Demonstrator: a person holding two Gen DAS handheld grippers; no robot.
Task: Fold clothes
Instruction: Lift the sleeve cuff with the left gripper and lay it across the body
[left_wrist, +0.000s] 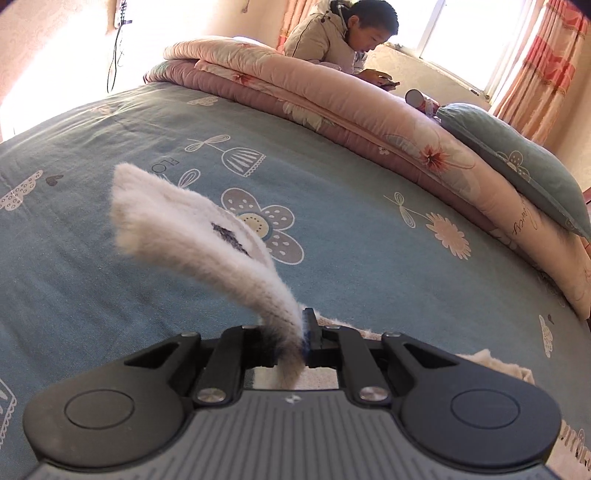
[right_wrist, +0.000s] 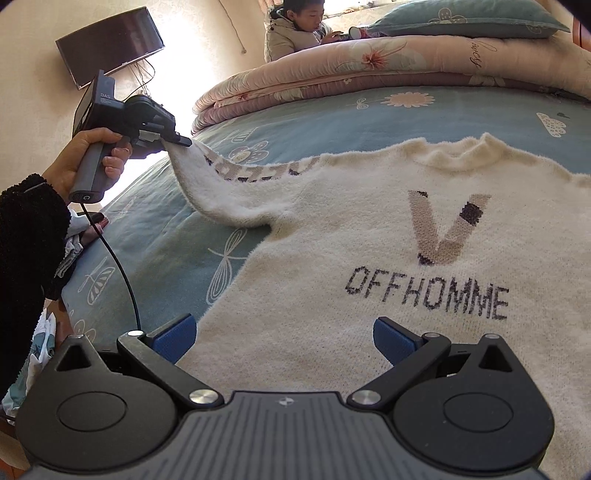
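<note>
Left gripper (right_wrist: 183, 141): one, clamped on the sleeve (right_wrist: 207, 184), holding it above the bed.
Right gripper (right_wrist: 284, 338): one, jaws apart, empty, above the hem.
Sweater (right_wrist: 369, 258): one, flat on the bedsheet (right_wrist: 369, 118), chest ahead of the right gripper.
Quilts (right_wrist: 332, 74): two, stacked beyond.

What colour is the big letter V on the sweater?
The V is beige with dark purple tips; right wrist view shows it best.

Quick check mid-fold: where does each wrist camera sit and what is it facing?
Left wrist: on the left tongs, looking down across the bed sheet; shut on the sweater sleeve.
Right wrist: on the open right tongs, over the sweater front; shows the left hand.
Shared: sweater, sheet, folded quilt, seated person.
</note>
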